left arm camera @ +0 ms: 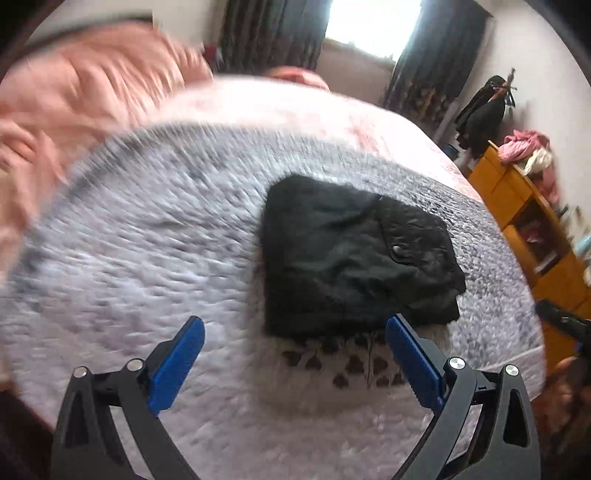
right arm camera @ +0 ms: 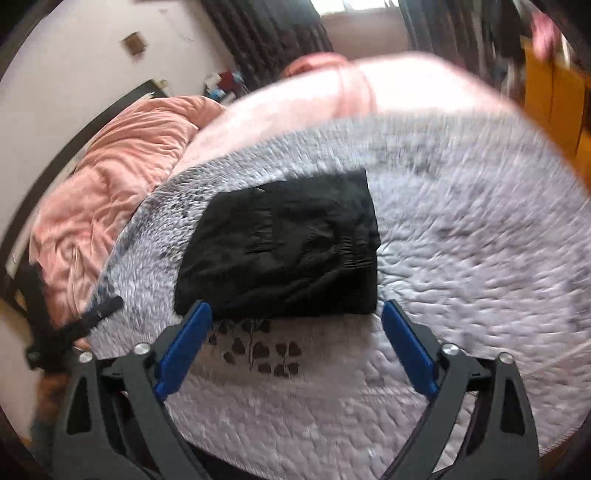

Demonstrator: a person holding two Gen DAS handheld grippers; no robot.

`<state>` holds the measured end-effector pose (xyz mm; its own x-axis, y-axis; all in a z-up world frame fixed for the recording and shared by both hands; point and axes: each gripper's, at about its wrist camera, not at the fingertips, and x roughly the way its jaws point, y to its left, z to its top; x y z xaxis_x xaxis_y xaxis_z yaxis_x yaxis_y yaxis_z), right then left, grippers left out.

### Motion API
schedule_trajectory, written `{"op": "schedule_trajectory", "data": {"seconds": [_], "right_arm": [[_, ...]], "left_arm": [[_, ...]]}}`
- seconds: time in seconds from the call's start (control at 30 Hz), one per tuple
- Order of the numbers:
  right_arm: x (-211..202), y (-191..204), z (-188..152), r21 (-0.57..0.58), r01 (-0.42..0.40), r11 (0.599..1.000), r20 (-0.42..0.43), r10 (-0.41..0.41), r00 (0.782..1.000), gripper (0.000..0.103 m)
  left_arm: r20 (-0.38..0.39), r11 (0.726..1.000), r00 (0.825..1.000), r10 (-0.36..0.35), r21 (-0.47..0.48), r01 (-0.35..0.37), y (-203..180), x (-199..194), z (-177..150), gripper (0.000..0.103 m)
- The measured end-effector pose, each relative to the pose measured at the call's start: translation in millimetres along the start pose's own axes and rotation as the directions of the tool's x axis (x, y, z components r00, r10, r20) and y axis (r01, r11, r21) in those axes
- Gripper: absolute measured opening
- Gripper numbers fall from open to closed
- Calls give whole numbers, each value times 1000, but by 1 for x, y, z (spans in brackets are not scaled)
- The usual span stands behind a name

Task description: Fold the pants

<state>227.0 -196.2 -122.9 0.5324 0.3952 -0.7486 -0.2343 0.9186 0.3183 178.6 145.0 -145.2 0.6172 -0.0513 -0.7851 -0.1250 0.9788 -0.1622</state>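
The black pants (left arm camera: 351, 254) lie folded into a compact block on the grey quilted bedspread (left arm camera: 147, 229); a button shows on the top layer. In the right wrist view the same pants (right arm camera: 284, 247) sit as a neat rectangle with the elastic waistband on top. My left gripper (left arm camera: 295, 328) hovers open above the bed, just short of the pants' near edge, with nothing between its blue pads (left arm camera: 177, 365). My right gripper (right arm camera: 297, 317) is also wide open and empty, its blue pads (right arm camera: 406, 347) flanking the near edge of the pants without touching them.
A rumpled pink duvet (right arm camera: 122, 173) lies at the head of the bed. A yellow wooden shelf unit (left arm camera: 532, 221) with clothes on top stands beside the bed. Dark curtains (left arm camera: 266, 33) frame a bright window. The other gripper's black frame (right arm camera: 74, 325) shows at the left.
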Motion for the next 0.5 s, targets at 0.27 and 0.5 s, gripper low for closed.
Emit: {"op": "schedule_trajectory", "data": {"seconds": [0.27, 0.5], "right_arm": [[-110, 80, -67, -108, 195, 975, 97, -185, 978, 100], [-167, 118, -96, -152, 281, 948, 96, -269, 958, 100]], "left_arm": [[109, 998, 992, 63, -1, -63, -40, -136, -47, 99], [162, 992, 982, 95, 72, -107, -68, -208, -85, 99]]}}
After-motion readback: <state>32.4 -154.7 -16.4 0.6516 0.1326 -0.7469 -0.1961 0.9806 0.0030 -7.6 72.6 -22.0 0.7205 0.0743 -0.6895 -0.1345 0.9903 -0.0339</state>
